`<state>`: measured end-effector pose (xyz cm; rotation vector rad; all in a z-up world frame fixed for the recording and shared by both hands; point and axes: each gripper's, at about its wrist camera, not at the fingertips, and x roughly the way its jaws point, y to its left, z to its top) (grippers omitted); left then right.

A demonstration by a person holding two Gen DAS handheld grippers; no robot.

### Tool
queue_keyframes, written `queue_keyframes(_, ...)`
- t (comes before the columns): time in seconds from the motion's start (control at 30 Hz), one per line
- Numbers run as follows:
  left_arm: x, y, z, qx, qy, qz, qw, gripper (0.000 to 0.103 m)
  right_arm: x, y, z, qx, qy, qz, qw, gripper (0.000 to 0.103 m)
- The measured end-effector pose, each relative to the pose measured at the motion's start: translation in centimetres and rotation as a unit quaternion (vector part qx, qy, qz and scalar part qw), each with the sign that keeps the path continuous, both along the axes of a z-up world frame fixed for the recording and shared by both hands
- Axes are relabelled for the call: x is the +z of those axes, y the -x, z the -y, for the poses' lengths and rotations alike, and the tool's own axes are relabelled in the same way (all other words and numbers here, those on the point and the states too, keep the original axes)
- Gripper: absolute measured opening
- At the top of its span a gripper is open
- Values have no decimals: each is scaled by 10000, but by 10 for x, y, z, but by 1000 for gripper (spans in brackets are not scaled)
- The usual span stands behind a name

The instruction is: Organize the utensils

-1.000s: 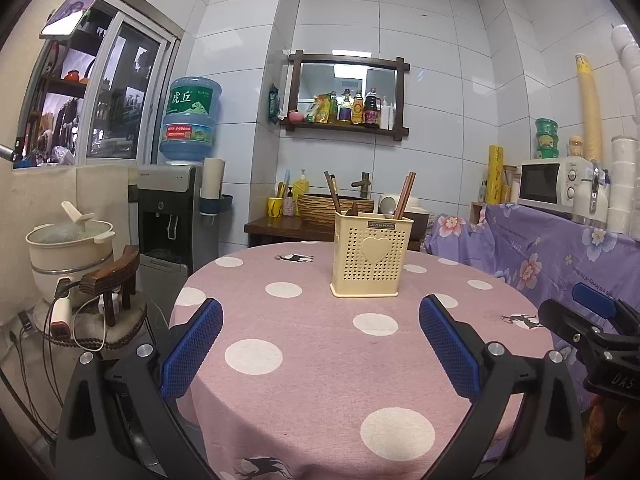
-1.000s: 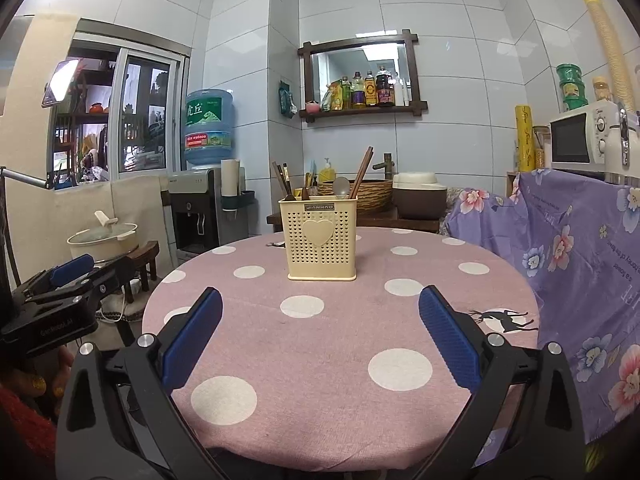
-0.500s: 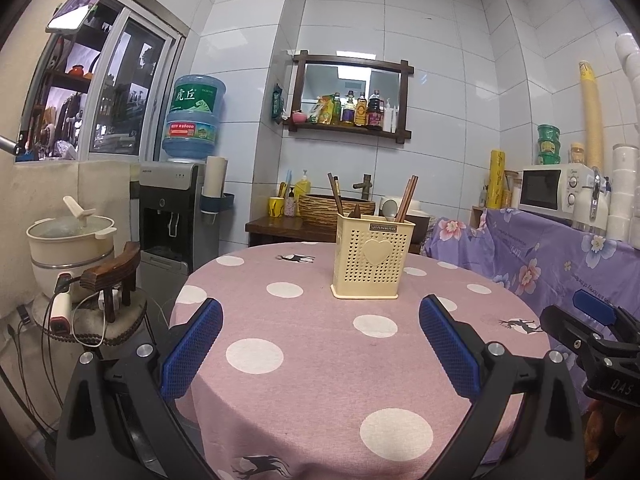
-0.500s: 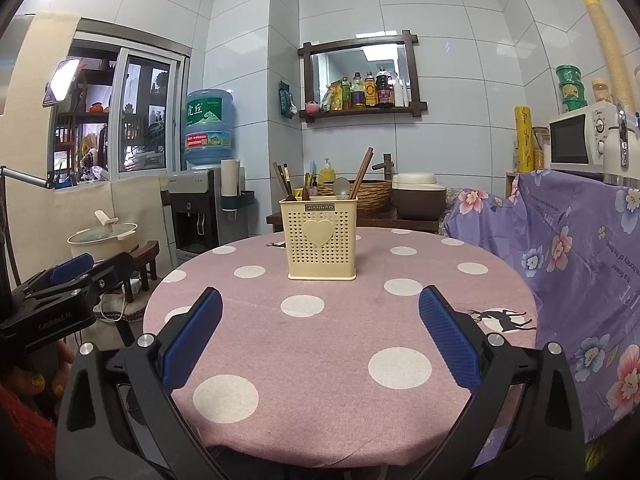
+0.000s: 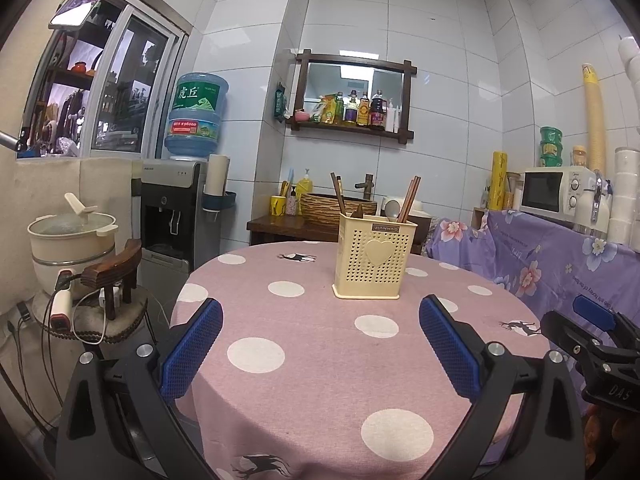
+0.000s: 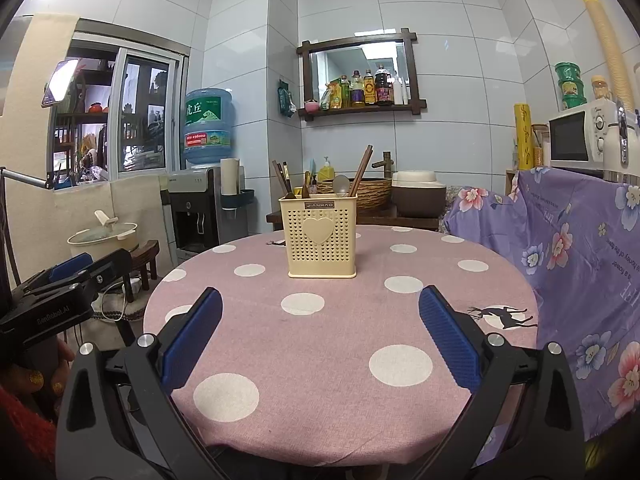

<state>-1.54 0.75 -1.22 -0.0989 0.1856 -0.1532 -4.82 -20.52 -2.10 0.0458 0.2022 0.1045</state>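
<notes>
Left gripper [image 5: 320, 334]: you are holding it low over the near edge of the table, its jaws standing wide apart with nothing between the blue pads [image 5: 192, 346].
Right gripper [image 6: 320, 332]: you are holding it the same way, jaws spread wide and gripping nothing; in the left view it is showing at the far right edge [image 5: 592, 344].
Holder [image 6: 322, 236]: the cream holder with the heart on its front is standing upright on the table, well beyond both grippers and touching neither.
Utensils: chopsticks [image 6: 361, 170] are leaning out of the holder's right side, darker sticks [image 6: 280, 178] are leaning out of the left, and a spoon [image 6: 341, 184] is poking up between them (which compartment each sits in, you cannot tell).
Table [image 5: 320, 360]: a pink cloth with white dots is covering it, and only the holder is sitting on it.
Surroundings: a water dispenser [image 5: 176, 208] is standing to the left, a microwave [image 5: 554, 194] to the right.
Hand [image 6: 36, 376]: yours is showing at the lower left of the right view, wrapping the left gripper's handle.
</notes>
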Motion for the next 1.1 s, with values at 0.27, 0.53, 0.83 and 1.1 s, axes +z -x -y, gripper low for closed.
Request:
queue_keyframes(0.27,0,0,0,-3,-11,-8,10000,98,-1,-1,0,4,-7,-15,10000,97)
queue_keyframes(0.53,-1,0,0,-5,-18,-30,10000,98,-1,-1,0,9,-10,-35,10000,97)
queue_keyframes(0.83,-4,-1,-1,39,-71,-8,10000,98,-2,-3,0,-16,-15,-53,10000,97)
queue_keyframes(1.1,-6,-3,-5,1,-32,-81,10000,98,-3,-3,-1,-42,-8,-71,10000,97)
